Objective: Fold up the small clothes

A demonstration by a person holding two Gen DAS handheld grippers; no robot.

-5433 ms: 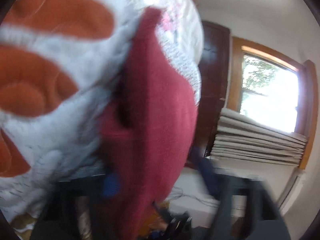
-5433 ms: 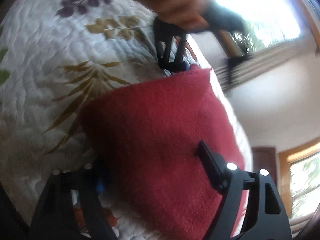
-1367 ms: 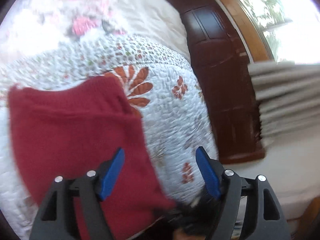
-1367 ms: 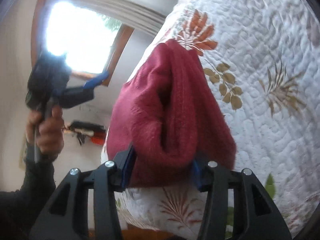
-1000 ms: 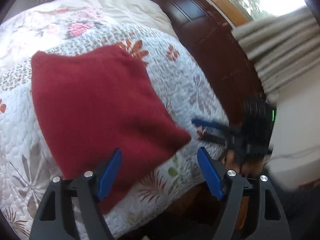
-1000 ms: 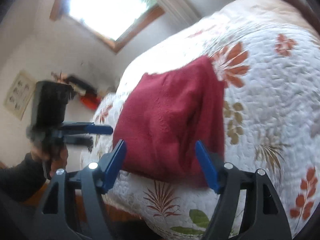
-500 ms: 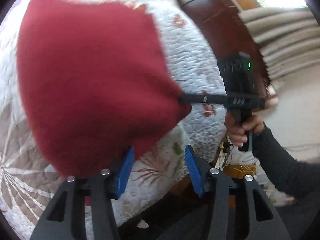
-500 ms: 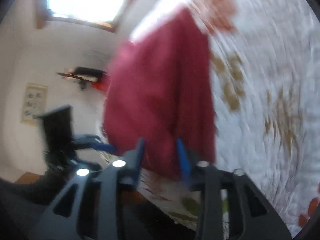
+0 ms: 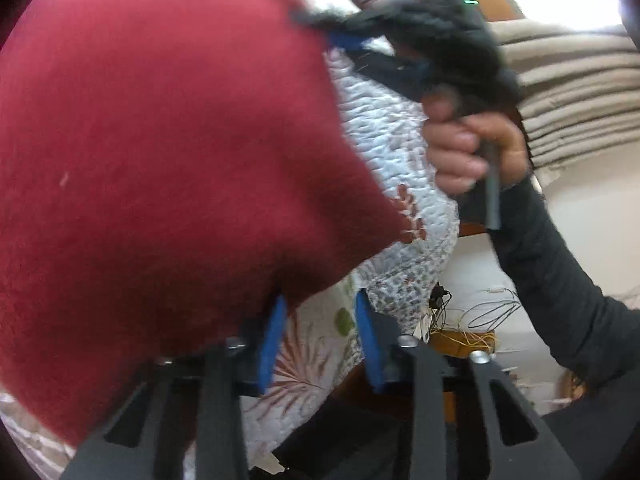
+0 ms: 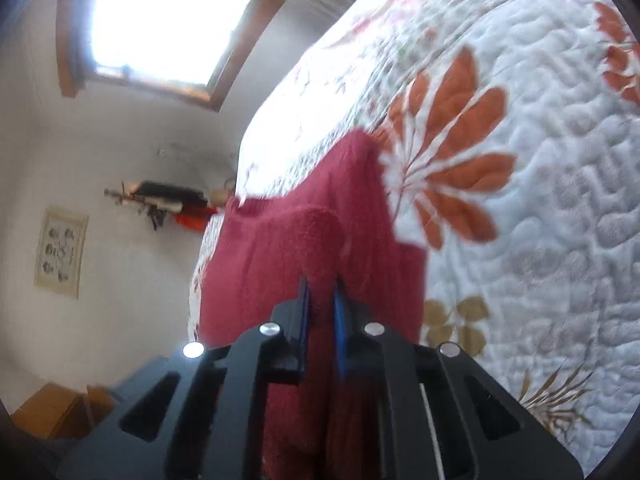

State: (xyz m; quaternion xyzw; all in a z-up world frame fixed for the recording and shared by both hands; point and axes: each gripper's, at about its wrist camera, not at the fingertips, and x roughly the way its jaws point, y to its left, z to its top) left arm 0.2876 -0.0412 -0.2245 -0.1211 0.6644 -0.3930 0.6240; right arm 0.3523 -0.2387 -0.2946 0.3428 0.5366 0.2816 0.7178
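A dark red fleece garment [image 9: 168,152] lies folded on the quilted bed. In the left wrist view it fills the left half, and its near edge hangs over my left finger. My left gripper [image 9: 320,336] is narrowed but open, with quilt showing between the blue pads. At the garment's far corner is my right gripper [image 9: 320,28], blurred, held by a hand [image 9: 468,148]. The right wrist view shows the right gripper [image 10: 322,306] shut on a raised fold of the red garment [image 10: 312,248].
The white quilt with orange leaf prints [image 10: 540,200] covers the bed, and its edge drops off near my left gripper. A dark sleeve [image 9: 560,280] crosses the right side. Cables [image 9: 472,320] lie on the floor below, and folded blinds [image 9: 580,92] hang behind. A bright window [image 10: 160,12] is in the wall.
Both grippers went from wide open to narrow. The right one closed on a fold of the red garment. The left one moved in to the garment's near edge.
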